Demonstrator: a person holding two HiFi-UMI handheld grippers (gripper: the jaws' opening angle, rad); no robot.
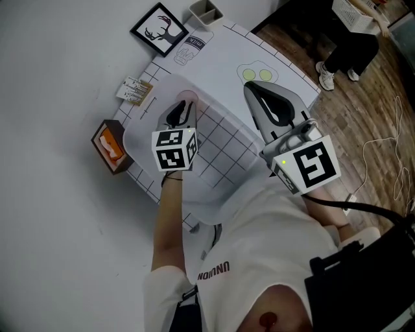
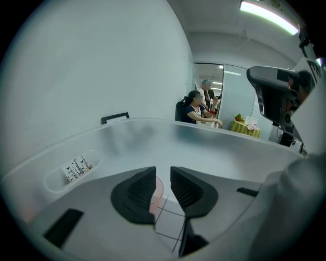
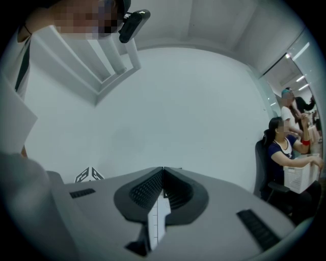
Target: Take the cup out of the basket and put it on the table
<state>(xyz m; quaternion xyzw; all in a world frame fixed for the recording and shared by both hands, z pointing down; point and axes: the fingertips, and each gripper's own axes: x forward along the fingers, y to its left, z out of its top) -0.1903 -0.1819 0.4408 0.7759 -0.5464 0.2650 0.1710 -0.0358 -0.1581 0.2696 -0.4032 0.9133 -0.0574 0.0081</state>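
Note:
A translucent white basket stands on the white grid mat. My left gripper reaches down inside it, and a pink cup shows at its tips. In the left gripper view the jaws of the left gripper stand a narrow gap apart with the pink cup wedged in that gap, the basket wall curving all around. My right gripper hovers over the mat to the right of the basket, shut and empty. In its own view the right gripper points at a bare wall.
On the table behind the basket lie a framed deer picture, a small grey holder and a card pack. An orange box sits left of the basket. People sit in the room beyond.

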